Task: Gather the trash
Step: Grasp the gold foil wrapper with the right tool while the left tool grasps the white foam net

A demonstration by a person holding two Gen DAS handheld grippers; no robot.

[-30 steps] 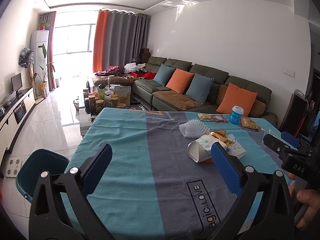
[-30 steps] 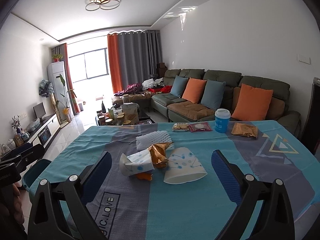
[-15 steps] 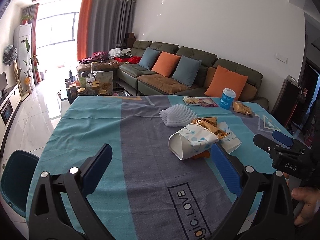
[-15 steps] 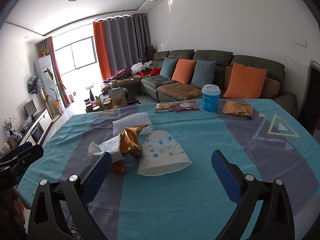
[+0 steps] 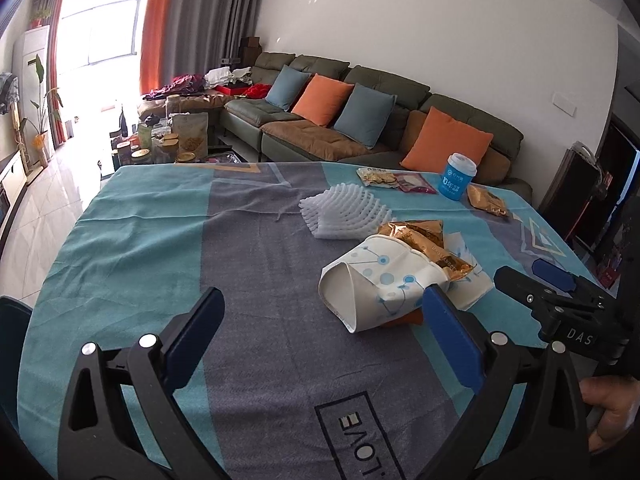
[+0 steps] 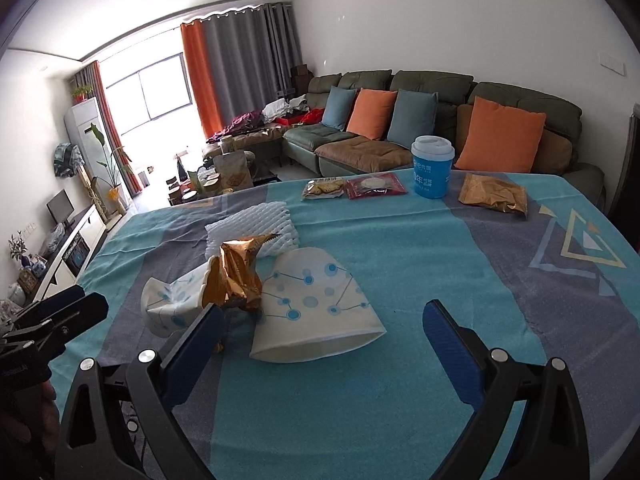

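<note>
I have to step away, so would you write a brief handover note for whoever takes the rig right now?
Left gripper: open, empty, low over the tablecloth, its right finger beside the near crushed paper cup.
Right gripper: open, empty, framing the other flattened cup.
Trash in mid-table: both cups, gold wrapper, white foam net. Far edge: two snack packets, blue lidded cup, another gold packet.
Done: nothing picked up.
Left: everything; a dark bin shows at the table's left.

Sofa (image 5: 384,120) with cushions (image 6: 500,136)
</note>
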